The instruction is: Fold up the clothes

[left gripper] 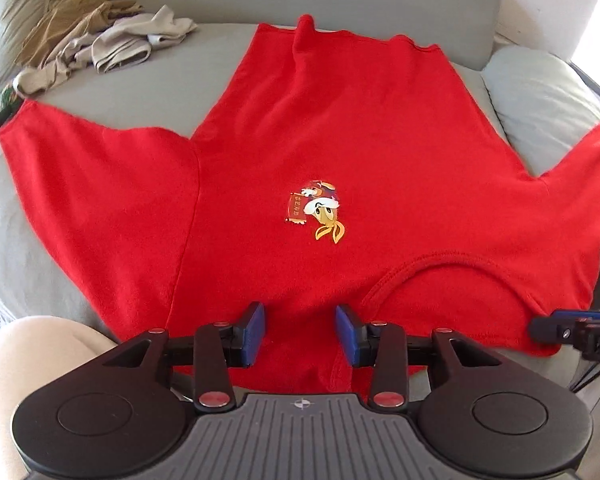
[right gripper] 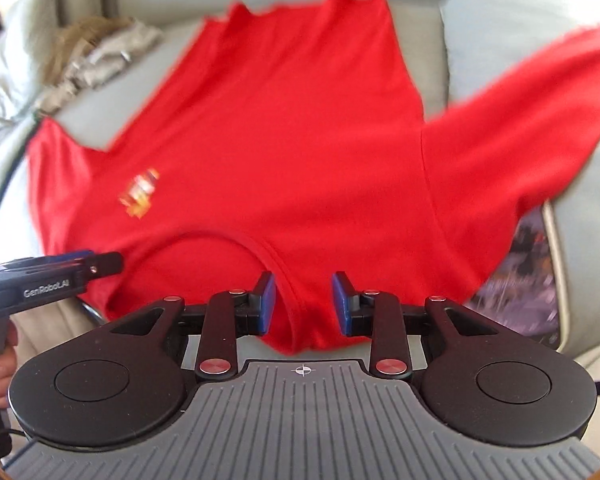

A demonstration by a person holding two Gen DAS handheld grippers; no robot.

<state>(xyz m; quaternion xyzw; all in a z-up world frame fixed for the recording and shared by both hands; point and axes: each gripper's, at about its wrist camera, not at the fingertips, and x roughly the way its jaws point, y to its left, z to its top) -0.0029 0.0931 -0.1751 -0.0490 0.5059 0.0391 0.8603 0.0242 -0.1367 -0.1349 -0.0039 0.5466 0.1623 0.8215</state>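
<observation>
Lying front-up on a grey sofa (left gripper: 148, 92), a red T-shirt (left gripper: 340, 140) spreads its sleeves wide, with crumpled clothes (left gripper: 100, 44) beyond. The left gripper (left gripper: 300, 334) stands partly open over the shoulder fabric. The right gripper (right gripper: 303, 306) straddles the collar (right gripper: 288, 292), its pads clear of the cloth.

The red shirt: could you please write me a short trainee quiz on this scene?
1. True or false: the shirt has its collar nearest the grippers.
2. What lies on the sofa beside the shirt? A) crumpled clothes B) books C) shoes
3. Which has the collar's rim between its open jaws: the left gripper or the right gripper?
Key: 1 true; 2 A; 3 right gripper.
</observation>
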